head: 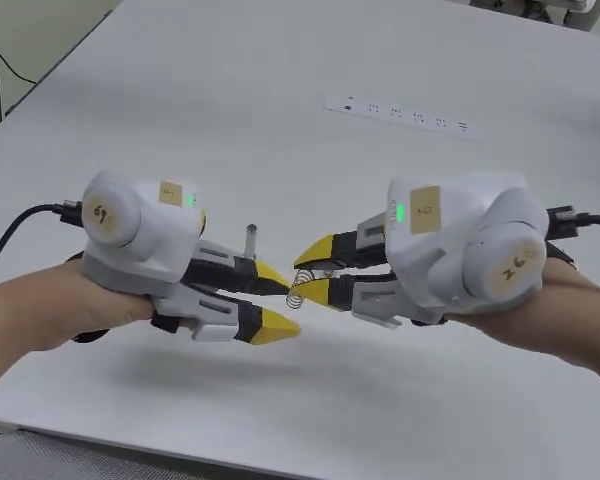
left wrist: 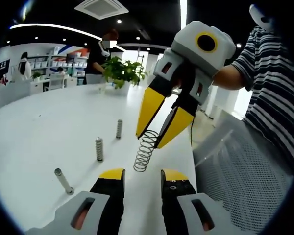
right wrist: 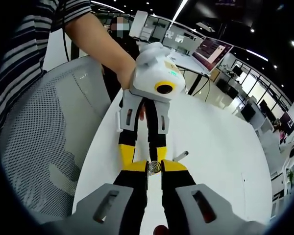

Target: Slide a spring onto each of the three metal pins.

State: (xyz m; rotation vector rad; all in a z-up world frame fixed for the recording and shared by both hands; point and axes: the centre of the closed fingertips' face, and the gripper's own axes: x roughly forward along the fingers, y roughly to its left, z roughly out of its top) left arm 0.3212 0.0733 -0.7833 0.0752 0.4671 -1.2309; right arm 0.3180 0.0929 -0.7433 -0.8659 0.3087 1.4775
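A small wire spring hangs by its top end from my right gripper, which is shut on it above the white table. In the left gripper view the spring dangles from the right gripper, just beyond my left gripper. My left gripper faces it, open and holding nothing. Three upright pins stand on the table: the two farther pins have coils around them, and the nearest pin is bare. In the right gripper view the spring sits between my right gripper's fingertips, with one pin behind.
A white power strip lies far back on the table. The table's near edge runs just under my hands. A grey mesh chair stands beside the table, with a person in a striped shirt. Plants and shelves are far off.
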